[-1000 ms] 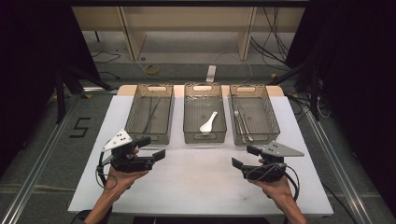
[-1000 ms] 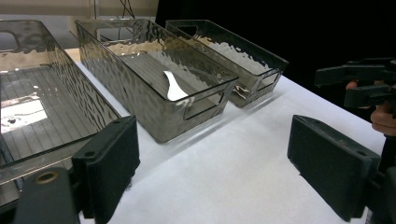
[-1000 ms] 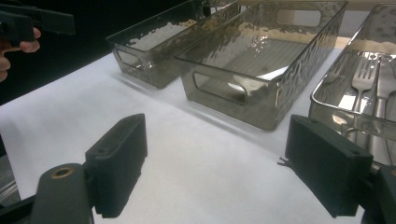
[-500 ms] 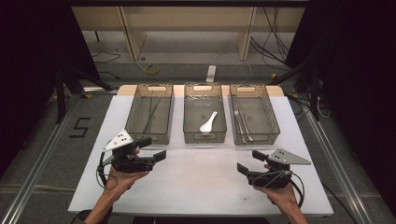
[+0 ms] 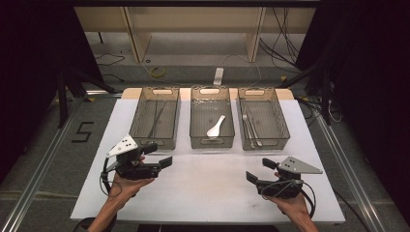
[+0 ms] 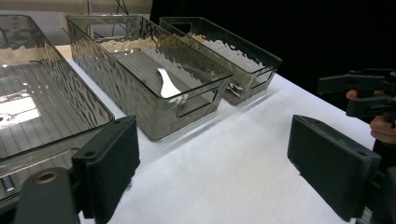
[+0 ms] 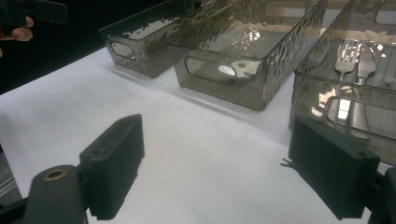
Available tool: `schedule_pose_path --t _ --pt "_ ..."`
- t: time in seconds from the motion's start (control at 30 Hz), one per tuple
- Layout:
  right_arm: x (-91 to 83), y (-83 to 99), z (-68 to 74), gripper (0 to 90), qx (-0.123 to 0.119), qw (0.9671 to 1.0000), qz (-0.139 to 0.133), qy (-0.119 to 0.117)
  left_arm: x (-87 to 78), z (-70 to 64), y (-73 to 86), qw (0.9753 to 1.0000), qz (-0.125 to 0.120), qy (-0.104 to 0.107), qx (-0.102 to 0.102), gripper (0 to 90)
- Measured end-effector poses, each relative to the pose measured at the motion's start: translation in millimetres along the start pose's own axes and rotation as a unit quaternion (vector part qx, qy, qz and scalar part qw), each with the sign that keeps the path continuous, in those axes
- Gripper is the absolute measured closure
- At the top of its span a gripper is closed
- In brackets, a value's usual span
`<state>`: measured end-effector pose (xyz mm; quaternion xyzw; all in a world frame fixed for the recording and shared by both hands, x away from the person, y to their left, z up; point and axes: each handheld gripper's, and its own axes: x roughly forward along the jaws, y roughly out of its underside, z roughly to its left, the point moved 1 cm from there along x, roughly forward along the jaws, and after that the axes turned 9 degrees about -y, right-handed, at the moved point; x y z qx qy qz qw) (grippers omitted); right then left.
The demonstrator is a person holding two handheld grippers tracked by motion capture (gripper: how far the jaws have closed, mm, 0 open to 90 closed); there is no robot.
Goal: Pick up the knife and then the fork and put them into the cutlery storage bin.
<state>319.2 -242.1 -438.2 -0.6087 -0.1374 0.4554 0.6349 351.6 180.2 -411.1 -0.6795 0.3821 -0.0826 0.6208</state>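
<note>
The left gripper (image 5: 162, 155) hovers over the near left part of the white table (image 5: 208, 188), its jaws spread wide with nothing between them — in the left gripper view only bare tabletop lies in the gap. The right gripper (image 5: 260, 170) hangs over the near right part, jaws likewise parted and empty, pointing toward the left one. Each is held in a hand (image 5: 126, 186) coming in from the near edge.

Beyond them, three smoky clear bins stand side by side along the far part of the table. The left bin (image 5: 155, 117) holds thin dark sticks — what they are I cannot tell. The middle bin (image 5: 212, 117) holds a white spoon (image 5: 215, 127). The right bin (image 5: 262, 117) holds metal forks (image 7: 353, 58).
</note>
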Motion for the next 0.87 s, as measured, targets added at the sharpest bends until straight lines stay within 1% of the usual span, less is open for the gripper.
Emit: schedule_pose_path --t 0.13,0.47,0.87 --pt "-0.5 -0.5 -0.5 19.3 0.003 1.0 0.0 0.002 0.4 -0.1 0.0 1.0 0.0 0.0 0.0 16.2" --pt "0.2 -1.3 0.3 19.3 -0.006 1.0 -0.001 0.004 0.1 -0.3 -0.1 1.0 0.0 0.0 0.001 16.2" --pt "1.3 -1.3 0.8 19.3 -0.008 0.9999 0.005 0.003 0.3 -0.2 -0.1 1.0 0.0 0.0 0.002 16.2"
